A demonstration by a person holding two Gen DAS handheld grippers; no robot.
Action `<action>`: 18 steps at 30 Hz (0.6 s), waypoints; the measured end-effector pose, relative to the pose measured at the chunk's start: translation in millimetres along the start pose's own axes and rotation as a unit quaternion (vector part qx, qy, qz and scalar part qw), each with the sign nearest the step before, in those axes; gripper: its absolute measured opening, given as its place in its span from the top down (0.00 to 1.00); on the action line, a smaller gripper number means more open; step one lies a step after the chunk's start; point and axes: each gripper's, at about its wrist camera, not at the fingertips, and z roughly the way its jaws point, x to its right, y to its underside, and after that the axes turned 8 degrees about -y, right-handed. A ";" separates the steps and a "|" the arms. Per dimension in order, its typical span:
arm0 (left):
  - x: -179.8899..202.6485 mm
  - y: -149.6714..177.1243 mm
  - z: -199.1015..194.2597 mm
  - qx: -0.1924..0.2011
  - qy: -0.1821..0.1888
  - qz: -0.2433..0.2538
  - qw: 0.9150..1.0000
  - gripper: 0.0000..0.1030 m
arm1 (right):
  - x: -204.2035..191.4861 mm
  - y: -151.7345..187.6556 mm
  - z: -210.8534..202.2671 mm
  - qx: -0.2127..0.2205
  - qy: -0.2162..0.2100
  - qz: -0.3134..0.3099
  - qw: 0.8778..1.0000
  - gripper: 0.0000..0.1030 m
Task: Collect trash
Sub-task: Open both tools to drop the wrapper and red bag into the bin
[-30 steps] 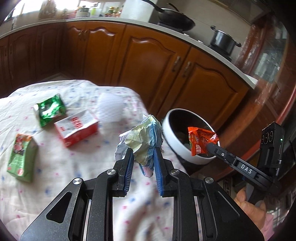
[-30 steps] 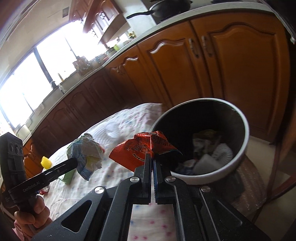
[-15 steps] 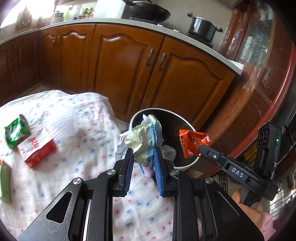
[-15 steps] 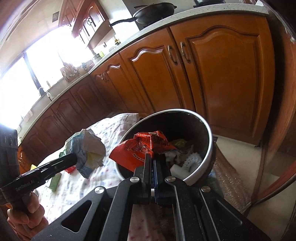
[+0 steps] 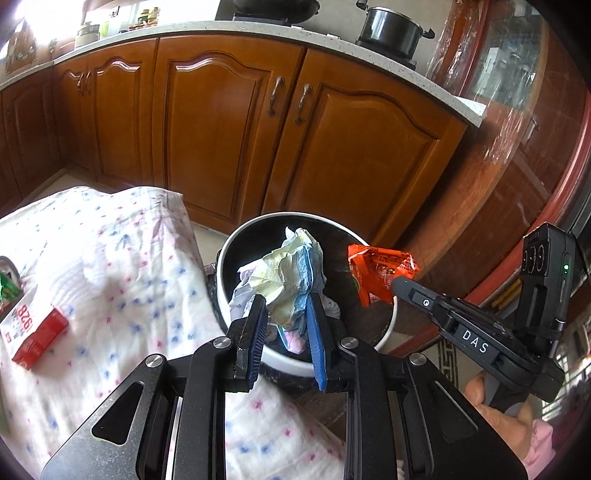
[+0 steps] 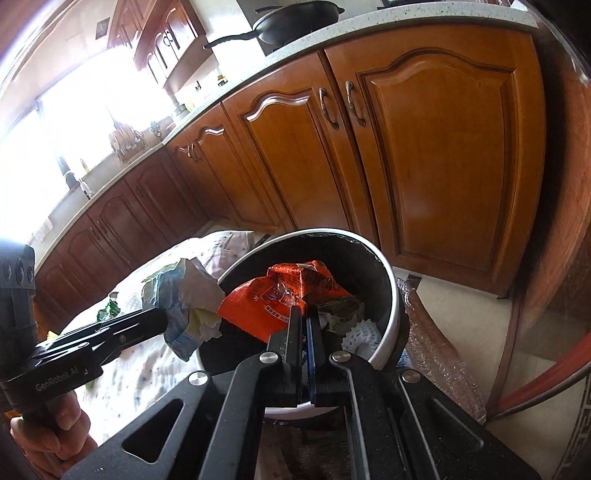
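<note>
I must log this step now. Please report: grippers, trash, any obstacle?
Left gripper shut on crumpled paper. Right gripper shut on orange wrapper. Both over the bin. Nothing in the way.

Along the far wall runs a row of wooden cabinets (image 5: 221, 140), their arched door panels fitted with dark curved handles (image 5: 276, 94). A pale speckled countertop (image 5: 325, 38) tops them. On it a black lidded pot (image 5: 391, 27) sits on a stove, and a dark wok (image 6: 295, 18) with a long handle rests further along. Jars and bottles (image 5: 144, 22) crowd the end near a bright window (image 6: 74, 110). A floral-dotted cloth (image 5: 122, 280) covers the bench. The floor (image 6: 458, 314) is pale tile, with bubble wrap (image 6: 439, 354) lying crumpled on it.
</note>
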 end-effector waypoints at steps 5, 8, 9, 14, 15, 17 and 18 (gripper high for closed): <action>5.2 -4.2 12.9 -0.011 -0.003 0.002 1.000 0.80 | 3.9 -0.9 8.9 -0.015 0.001 0.000 1.000 0.98; 7.5 -4.3 19.8 -0.020 0.000 0.000 1.000 0.80 | 7.0 -1.8 13.2 -0.021 0.003 0.006 1.000 0.92; 7.9 -4.4 22.0 -0.025 0.001 0.000 1.000 0.78 | 8.3 -1.9 14.0 -0.023 0.002 0.009 1.000 0.90; 5.8 -3.9 24.3 -0.036 0.008 -0.012 0.999 0.67 | 13.1 0.0 8.5 -0.014 -0.004 0.024 1.000 0.60; 5.4 -3.3 23.1 -0.035 0.008 -0.012 0.999 0.64 | 13.3 1.0 7.1 -0.013 -0.006 0.027 1.000 0.60; 4.9 -2.0 19.7 -0.030 0.007 -0.012 0.999 0.62 | 14.4 1.2 5.8 -0.012 -0.010 0.030 0.999 0.56; 4.1 -1.1 18.1 -0.029 0.007 -0.013 0.999 0.62 | 13.1 2.7 4.0 -0.010 -0.013 0.032 0.999 0.50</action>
